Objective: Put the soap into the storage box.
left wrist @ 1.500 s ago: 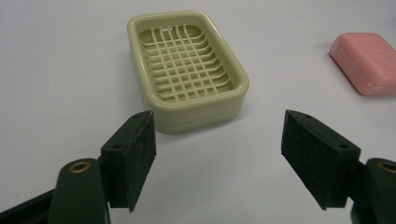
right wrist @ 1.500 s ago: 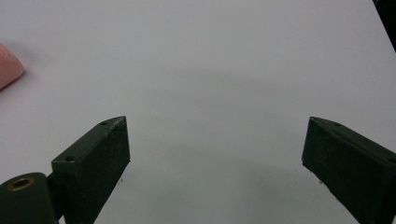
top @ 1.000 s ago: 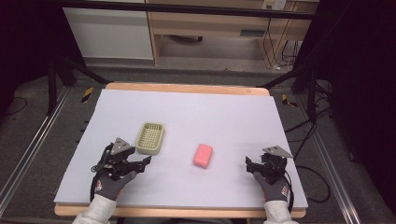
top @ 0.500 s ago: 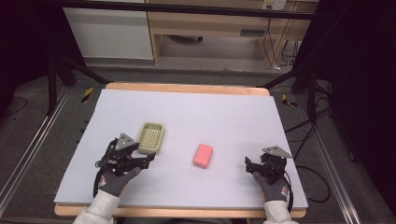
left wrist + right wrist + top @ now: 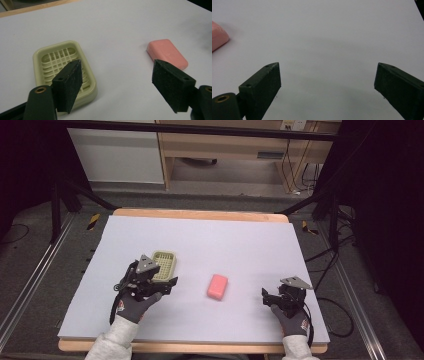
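Left tongs (image 5: 117, 82) spread (just been opening), above soap dish (image 5: 63, 72) | right tongs (image 5: 327, 87) spread, empty

The soap dish (image 5: 164, 265) is pale yellow-green, its floor a grid of open slats. The soap bar (image 5: 217, 286) is plain salmon pink. The bench (image 5: 240, 245) carries a pale lavender-grey sheet, with a light wood edge. Each hand-held gripper, left (image 5: 167, 282) and right (image 5: 266, 295), is black with a grey three-cornered plate; the gloves are dark grey.
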Motion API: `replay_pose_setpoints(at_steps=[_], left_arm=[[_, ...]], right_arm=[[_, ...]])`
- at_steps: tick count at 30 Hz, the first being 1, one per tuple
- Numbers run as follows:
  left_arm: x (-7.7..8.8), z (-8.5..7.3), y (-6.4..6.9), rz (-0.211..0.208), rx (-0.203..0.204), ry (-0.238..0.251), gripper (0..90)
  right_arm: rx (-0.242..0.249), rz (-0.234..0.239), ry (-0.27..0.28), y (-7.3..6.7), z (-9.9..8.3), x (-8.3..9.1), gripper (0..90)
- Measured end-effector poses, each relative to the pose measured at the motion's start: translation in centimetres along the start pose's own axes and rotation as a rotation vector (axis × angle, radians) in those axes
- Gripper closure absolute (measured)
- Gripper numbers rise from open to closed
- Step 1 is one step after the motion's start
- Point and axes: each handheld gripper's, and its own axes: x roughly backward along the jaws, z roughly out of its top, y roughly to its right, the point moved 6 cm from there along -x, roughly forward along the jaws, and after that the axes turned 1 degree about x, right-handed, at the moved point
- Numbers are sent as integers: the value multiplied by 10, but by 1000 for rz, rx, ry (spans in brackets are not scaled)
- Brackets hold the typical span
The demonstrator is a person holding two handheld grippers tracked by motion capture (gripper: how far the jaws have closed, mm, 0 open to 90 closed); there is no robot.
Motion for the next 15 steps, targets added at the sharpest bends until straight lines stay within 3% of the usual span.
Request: replay_pose_setpoints(at_steps=[15], left_arm=[[-21, 12, 21, -30, -32, -22, 232]], right_arm=[[7, 3, 0, -1, 0, 0, 73]])
